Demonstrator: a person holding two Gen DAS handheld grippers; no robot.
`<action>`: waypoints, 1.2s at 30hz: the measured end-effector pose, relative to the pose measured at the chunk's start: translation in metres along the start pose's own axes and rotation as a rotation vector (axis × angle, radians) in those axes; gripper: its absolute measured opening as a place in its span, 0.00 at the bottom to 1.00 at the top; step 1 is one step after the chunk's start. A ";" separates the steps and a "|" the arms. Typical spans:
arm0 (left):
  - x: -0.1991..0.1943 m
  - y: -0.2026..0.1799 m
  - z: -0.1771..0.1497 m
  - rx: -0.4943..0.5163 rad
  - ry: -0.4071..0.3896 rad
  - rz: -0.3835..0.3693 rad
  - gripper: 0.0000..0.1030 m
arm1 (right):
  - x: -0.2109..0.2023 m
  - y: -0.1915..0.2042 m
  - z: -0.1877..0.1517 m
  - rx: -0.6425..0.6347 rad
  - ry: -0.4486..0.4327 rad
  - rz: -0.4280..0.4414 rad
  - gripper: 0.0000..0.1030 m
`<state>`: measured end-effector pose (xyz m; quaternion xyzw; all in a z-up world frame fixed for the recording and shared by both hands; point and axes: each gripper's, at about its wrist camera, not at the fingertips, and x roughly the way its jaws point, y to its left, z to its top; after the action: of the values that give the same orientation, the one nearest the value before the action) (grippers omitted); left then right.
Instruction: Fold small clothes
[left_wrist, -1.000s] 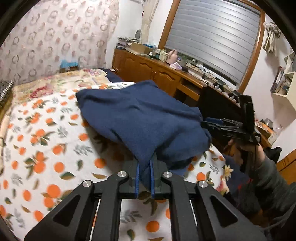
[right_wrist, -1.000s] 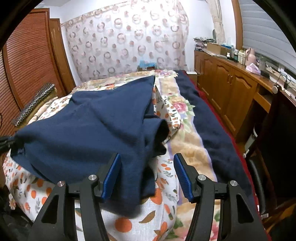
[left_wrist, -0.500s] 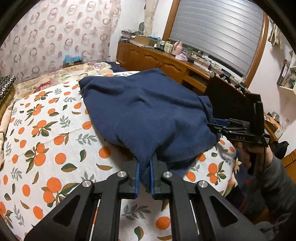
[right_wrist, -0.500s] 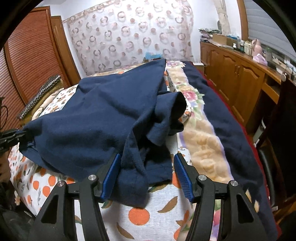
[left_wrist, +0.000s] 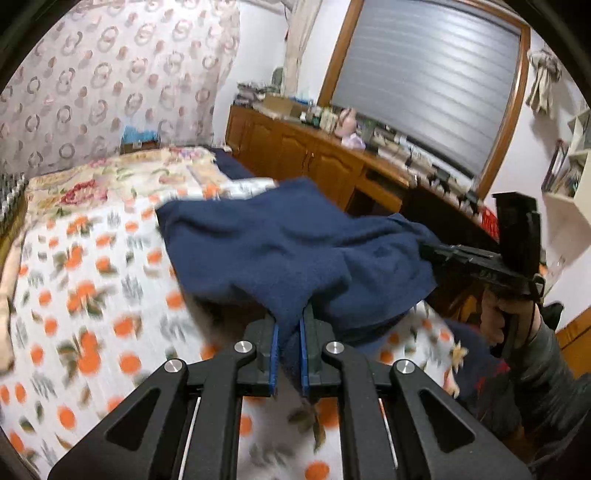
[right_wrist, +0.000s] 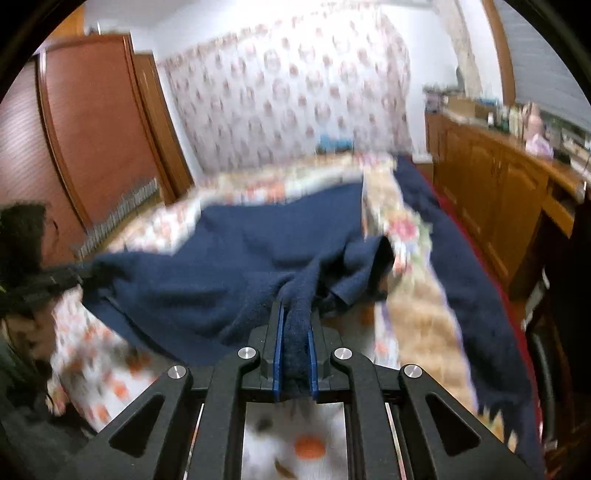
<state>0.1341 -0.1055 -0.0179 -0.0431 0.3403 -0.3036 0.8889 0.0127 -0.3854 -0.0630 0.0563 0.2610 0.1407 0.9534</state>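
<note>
Fingers (left_wrist: 274, 350) of left gripper (left_wrist: 288, 349) and right gripper (right_wrist: 294, 352) both clamped on navy garment (left_wrist: 295, 251), lifted over orange-print bed (left_wrist: 74, 295): keep your hem taut and level, lay it flat before folding.

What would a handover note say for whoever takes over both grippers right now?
Left gripper: shut on an edge of the navy garment.
Right gripper: shut on another bunched edge of the same garment.
The garment hangs between the two grippers, its far part draped on the orange-print bedspread; it is rumpled, and one loose flap is bunched to the right in the right wrist view.
Done: both edges gripped.
Left: no neat fold shows yet; probably spread it flat, then fold. Both views are motion-blurred.
</note>
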 end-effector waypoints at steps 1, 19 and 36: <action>0.001 0.005 0.011 -0.009 -0.008 0.006 0.09 | -0.003 -0.002 0.015 -0.002 -0.024 0.007 0.10; 0.072 0.100 0.091 -0.029 -0.012 0.144 0.52 | 0.160 -0.037 0.138 -0.002 0.105 -0.057 0.12; 0.106 0.102 0.051 0.014 0.150 0.094 0.65 | 0.104 -0.027 0.100 -0.177 0.102 -0.126 0.52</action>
<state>0.2797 -0.0899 -0.0692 0.0018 0.4055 -0.2664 0.8744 0.1559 -0.3832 -0.0326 -0.0519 0.2988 0.1056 0.9470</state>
